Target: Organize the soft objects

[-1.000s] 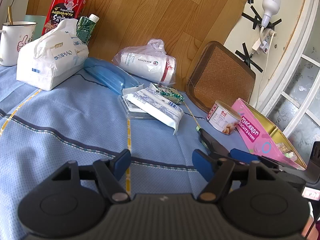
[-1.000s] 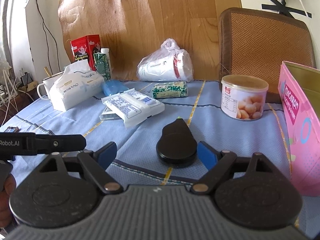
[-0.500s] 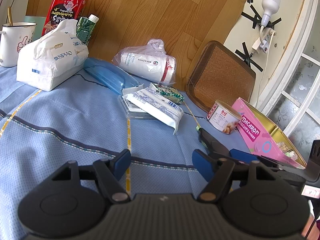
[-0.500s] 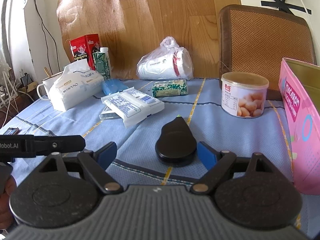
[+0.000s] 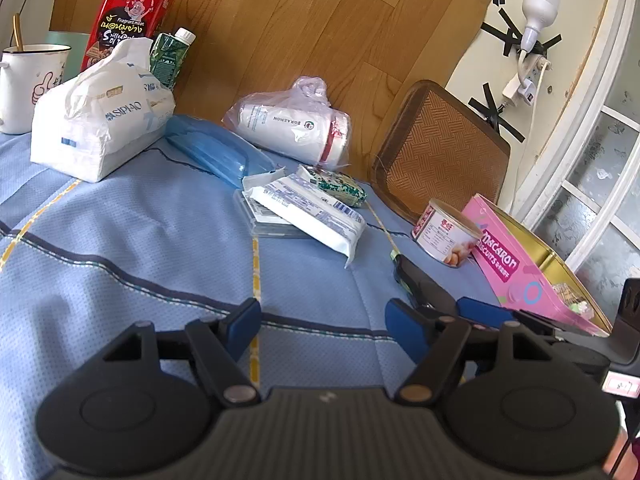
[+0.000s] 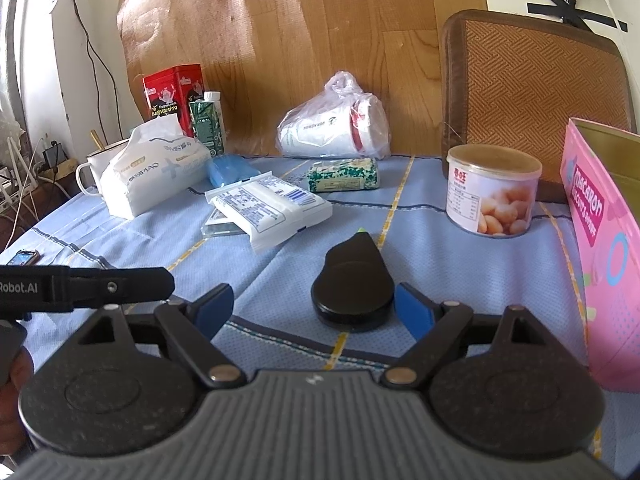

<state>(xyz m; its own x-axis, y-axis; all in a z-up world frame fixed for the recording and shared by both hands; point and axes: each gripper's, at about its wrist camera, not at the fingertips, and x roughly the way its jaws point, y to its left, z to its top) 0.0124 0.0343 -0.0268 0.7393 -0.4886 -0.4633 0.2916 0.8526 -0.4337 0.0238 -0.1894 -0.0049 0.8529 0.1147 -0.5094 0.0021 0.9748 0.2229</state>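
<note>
We judge nothing is sorted yet: tissue pack (image 5: 100, 120) upper left and wipes packet (image 5: 308, 212) lie loose; left gripper (image 5: 322, 328) and right gripper (image 6: 314, 310) stand apart, empty.

Your wrist cameras look low, slightly downward across the tabletop (image 5: 120, 248); both share the wet-wipes pack (image 5: 316, 216) (image 6: 272, 208).

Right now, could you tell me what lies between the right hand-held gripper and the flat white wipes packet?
In the right wrist view, a black teardrop-shaped case lies on the blue cloth just ahead of the right hand-held gripper, offset right; the wipes packet lies beyond, further left.
</note>
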